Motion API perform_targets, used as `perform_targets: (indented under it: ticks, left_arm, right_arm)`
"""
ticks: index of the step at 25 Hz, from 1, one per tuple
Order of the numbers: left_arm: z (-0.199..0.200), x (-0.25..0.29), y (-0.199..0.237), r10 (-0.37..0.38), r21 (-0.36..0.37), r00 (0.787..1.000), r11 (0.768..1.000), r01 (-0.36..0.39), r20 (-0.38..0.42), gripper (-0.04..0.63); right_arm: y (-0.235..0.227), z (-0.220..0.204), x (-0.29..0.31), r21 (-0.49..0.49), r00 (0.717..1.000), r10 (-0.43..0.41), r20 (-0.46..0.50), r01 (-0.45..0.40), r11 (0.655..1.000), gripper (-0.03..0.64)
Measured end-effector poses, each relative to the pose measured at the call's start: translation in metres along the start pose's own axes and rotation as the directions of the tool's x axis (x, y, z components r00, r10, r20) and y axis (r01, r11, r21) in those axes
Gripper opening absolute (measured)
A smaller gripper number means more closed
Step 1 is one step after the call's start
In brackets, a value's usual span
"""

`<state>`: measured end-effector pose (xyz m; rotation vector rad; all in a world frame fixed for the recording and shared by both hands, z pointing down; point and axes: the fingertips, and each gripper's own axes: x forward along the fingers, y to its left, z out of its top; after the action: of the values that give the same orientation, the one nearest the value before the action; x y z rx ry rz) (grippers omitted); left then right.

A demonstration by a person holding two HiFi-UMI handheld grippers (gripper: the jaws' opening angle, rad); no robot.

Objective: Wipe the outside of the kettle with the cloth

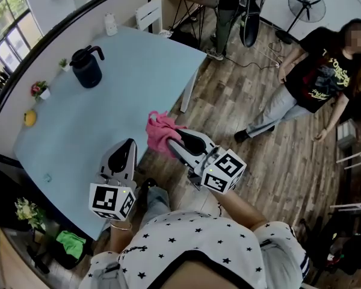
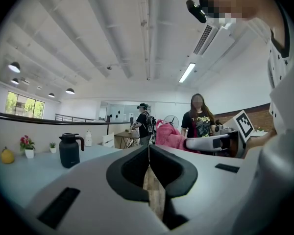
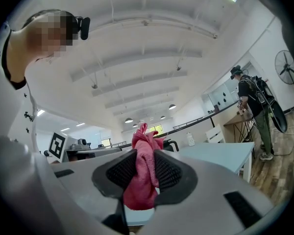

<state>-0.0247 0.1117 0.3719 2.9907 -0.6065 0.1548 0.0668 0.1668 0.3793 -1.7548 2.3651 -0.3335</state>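
Note:
A dark navy kettle (image 1: 87, 67) with a handle and spout stands far back on the pale blue table (image 1: 108, 113). It shows upright at the left of the left gripper view, kettle (image 2: 69, 150). My right gripper (image 1: 177, 138) is shut on a pink cloth (image 1: 161, 132) and hovers at the table's near right edge. In the right gripper view the cloth (image 3: 142, 175) bunches between the pads and hides most of the kettle (image 3: 170, 145) behind it. My left gripper (image 1: 125, 152) is over the table's near edge, jaws together with nothing in them.
Two small potted plants (image 1: 40, 90) (image 1: 63, 64) and a yellow fruit (image 1: 29, 118) line the table's far left side. A white object (image 1: 111, 24) and a chair (image 1: 149, 14) sit at the far end. A person (image 1: 316, 77) stands on the wooden floor to the right.

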Motion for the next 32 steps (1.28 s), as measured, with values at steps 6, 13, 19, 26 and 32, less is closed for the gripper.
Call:
perform_targets:
  ticks: [6,13,19,26,32]
  left_arm:
    - [0.001,0.018,0.019,-0.002,-0.009,1.0,1.0,0.002,0.012,0.031]
    - [0.011,0.027,0.071,0.034,-0.01,0.999,0.999,-0.034,0.022,0.031]
    - [0.016,0.023,0.133,0.09,-0.006,0.995,0.996,-0.089,0.031,0.031]
    - [0.002,0.012,0.184,0.158,-0.04,0.987,0.987,-0.157,0.022,0.031]
    - [-0.005,0.009,0.209,0.224,-0.061,0.975,0.973,-0.223,0.007,0.031]
  right_arm:
    - [-0.016,0.004,0.021,-0.006,1.0,-0.008,0.0,0.008,1.0,0.109]
    - [-0.027,0.012,0.073,-0.008,1.0,0.007,0.0,-0.007,1.0,0.11]
    - [-0.026,0.013,0.138,-0.01,0.999,0.044,-0.002,-0.044,0.999,0.11]
    - [-0.023,0.0,0.189,0.001,0.996,0.075,-0.044,-0.075,0.997,0.11]
    - [-0.034,-0.007,0.221,0.015,0.99,0.116,-0.079,-0.115,0.993,0.11]
